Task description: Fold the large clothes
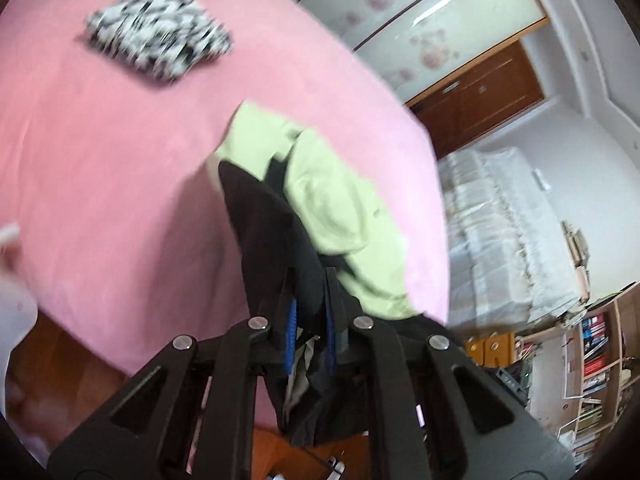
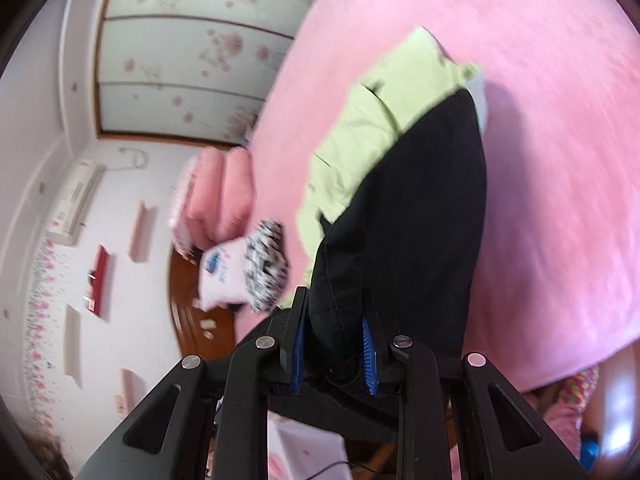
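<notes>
Bedroom, pink bed (image 1: pixel 100 168). Left gripper (image 1: pixel 310 312) and right gripper (image 2: pixel 334 336) both clamped on black garment (image 2: pixel 404 220), lifted ahead over bed; green garment (image 1: pixel 336 200) beyond. Fold barely begun. Patterned folded piece (image 1: pixel 160 34) far ahead looks done.

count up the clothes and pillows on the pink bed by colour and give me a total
Black: 1, the black garment held by both grippers
Light green: 1, the green garment
Black-and-white: 1, the folded patterned garment
Pink: 2, the pink pillows
Total: 5
</notes>
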Demonstrator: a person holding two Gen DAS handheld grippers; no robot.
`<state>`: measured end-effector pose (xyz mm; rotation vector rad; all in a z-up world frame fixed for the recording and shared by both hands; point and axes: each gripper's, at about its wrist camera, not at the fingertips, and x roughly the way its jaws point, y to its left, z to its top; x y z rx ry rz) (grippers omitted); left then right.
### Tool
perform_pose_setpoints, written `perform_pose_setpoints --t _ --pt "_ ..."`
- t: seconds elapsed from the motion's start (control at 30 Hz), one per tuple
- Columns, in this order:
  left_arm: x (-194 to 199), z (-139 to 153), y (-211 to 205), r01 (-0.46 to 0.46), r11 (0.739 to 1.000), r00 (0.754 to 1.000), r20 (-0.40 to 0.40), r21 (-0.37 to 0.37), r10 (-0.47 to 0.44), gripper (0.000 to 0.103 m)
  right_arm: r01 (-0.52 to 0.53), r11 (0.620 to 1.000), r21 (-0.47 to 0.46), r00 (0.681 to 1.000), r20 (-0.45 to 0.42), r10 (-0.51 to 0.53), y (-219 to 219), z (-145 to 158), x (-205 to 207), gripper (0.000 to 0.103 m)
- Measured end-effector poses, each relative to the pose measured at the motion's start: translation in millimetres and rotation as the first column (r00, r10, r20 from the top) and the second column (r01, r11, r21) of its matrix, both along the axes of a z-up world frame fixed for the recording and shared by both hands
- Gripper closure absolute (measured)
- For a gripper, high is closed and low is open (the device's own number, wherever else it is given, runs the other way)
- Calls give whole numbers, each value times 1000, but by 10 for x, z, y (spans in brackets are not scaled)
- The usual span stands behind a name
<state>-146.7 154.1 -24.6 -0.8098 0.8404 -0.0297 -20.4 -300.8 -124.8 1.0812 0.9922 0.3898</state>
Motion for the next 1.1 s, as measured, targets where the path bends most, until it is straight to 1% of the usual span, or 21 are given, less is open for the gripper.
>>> perform_pose_setpoints --t 0.13,0.2,0.27,0.3,0.33,0.37,0.43,0.5,0.57,0.63,0.67,0.7,0.73,0.77,0.8,0.87,0.9,0.93,1.0,1.03,1.1 --pt "383 333 76 -15 999 999 41 -43 17 96 47 999 27 997 53 -49 -130 278 269 81" --pt "642 470 163 -41 997 998 39 -69 44 96 63 998 21 994 84 -64 -269 433 403 81" --pt "948 606 235 -68 998 998 10 -14 68 96 90 996 13 989 119 -91 -379 565 618 82" --pt "1128 721 279 -79 996 997 7 52 79 96 101 995 19 987 127 -103 -486 600 682 82" --pt "1276 801 312 -84 994 996 15 76 83 96 120 992 33 983 135 -123 -526 622 814 82" --pt "1394 843 374 -85 993 996 18 77 83 96 138 990 44 980 138 -142 -570 646 940 82" --pt "1777 890 509 -90 995 996 20 47 89 96 177 983 57 974 134 -183 -675 685 1230 82" --pt "2157 901 622 -94 995 995 13 38 94 96 213 976 39 968 130 -216 -729 706 1511 82" --pt "2547 863 735 -100 994 995 -8 48 101 96 257 966 -4 959 127 -255 -796 721 1845 82" --pt "3098 718 902 -109 993 992 -62 38 111 96 309 951 -35 946 116 -303 -905 703 2152 82" --pt "3308 587 1016 -112 993 990 -85 37 115 96 346 937 -56 935 102 -339 -948 659 2351 82" --pt "3543 461 1092 -115 992 986 -120 46 119 96 364 929 -66 929 92 -358 -1008 619 2452 82" --pt "3850 313 1153 -106 992 980 -163 68 116 96 386 919 -85 922 72 -381 -1052 526 2649 82" --pt "4004 172 1204 -102 991 976 -184 84 116 96 394 912 -111 919 53 -390 -1080 413 2833 82" --pt "4265 1 1226 -87 990 970 -216 111 110 96 397 907 -140 918 35 -396 -1095 283 3008 82" --pt "4612 -326 1206 -38 985 959 -271 170 84 95 397 897 -192 913 -18 -408 -1132 14 3283 82" --pt "4709 -472 1194 -21 981 952 -295 192 78 95 397 890 -226 906 -56 -419 -1143 -147 3423 82" --pt "4881 -662 1170 5 974 937 -341 226 74 94 397 881 -256 896 -99 -432 -1171 -353 3539 81" --pt "5153 -982 1122 40 957 901 -423 287 90 94 353 887 -297 897 -163 -411 -1203 -649 3788 81" --pt "5237 -1088 1111 59 949 896 -436 310 87 92 313 892 -326 909 -169 -380 -1222 -748 3904 81" --pt "5406 -1192 1047 108 913 894 -439 393 84 91 244 874 -420 928 -160 -336 -1233 -807 4023 78"
